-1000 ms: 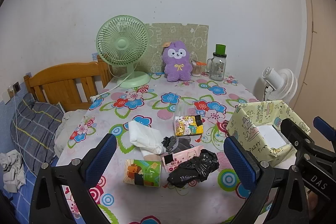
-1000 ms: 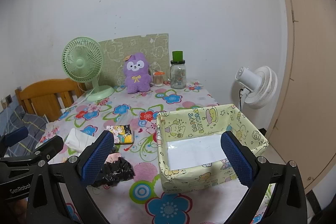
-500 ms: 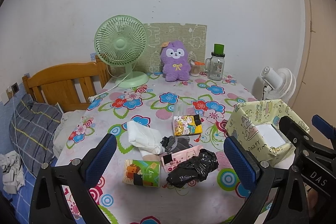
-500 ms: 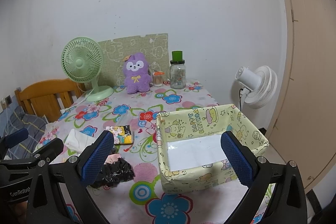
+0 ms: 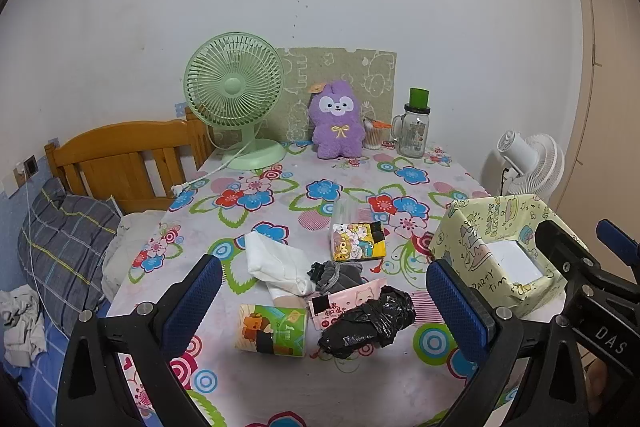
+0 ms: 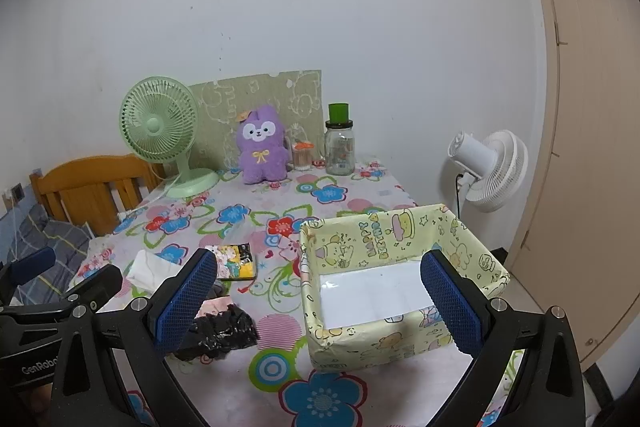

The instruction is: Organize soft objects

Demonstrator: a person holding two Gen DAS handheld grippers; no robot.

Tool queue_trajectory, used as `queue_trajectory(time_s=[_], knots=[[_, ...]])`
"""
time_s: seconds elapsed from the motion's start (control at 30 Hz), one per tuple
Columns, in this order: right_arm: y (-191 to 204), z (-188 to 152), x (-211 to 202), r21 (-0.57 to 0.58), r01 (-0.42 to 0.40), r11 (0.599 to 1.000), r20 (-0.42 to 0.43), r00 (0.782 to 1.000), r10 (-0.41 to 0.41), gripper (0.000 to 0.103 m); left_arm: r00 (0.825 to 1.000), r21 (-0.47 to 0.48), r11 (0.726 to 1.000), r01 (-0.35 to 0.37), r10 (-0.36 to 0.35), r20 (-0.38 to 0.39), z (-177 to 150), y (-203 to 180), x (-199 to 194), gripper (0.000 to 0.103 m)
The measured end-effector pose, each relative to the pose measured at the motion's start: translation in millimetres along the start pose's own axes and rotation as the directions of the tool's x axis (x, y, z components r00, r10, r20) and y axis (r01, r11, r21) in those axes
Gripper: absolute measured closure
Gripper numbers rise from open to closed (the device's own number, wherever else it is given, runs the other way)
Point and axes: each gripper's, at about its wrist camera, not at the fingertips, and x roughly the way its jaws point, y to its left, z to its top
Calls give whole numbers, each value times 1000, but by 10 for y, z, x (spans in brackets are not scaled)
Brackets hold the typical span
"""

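A pile of soft things lies on the flowered tablecloth: a white cloth, a grey sock, a black plastic bag, a pink packet, a green tissue pack and a yellow cartoon pack. A yellow paper box stands empty at the right. A purple plush sits at the back. My left gripper is open, above the pile. My right gripper is open, in front of the box.
A green desk fan and a glass jar with a green lid stand at the table's back. A white fan stands on the floor to the right. A wooden bed head and a pillow are at the left.
Both grippers have barely moved; the left view has shifted slightly. Nothing on the table has moved.
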Motion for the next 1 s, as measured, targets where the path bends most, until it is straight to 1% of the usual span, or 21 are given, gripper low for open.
queue_trajectory(time_s=[0.33,0.47,0.57,0.67,0.83,1.0], knots=[[20,-3,-47,-5,2,1000,18,1000,-2,0,1000,5,1000,-1,1,5,1,7,-17,0],[36,-4,-52,-10,1,1000,21,1000,-1,0,1000,5,1000,-14,14,11,-15,15,-16,0],[45,-7,-52,-6,2,1000,21,1000,-2,0,1000,4,1000,-3,3,23,-37,43,-28,0],[54,1,-31,0,-8,1000,16,1000,8,0,1000,-7,1000,7,-7,12,-40,88,2,0],[128,6,42,-9,-29,1000,2,1000,29,0,1000,-6,1000,-7,7,5,-66,154,58,0],[275,-8,172,-30,-47,998,-18,999,46,1,999,-14,1000,-24,24,-23,-116,257,182,1]])
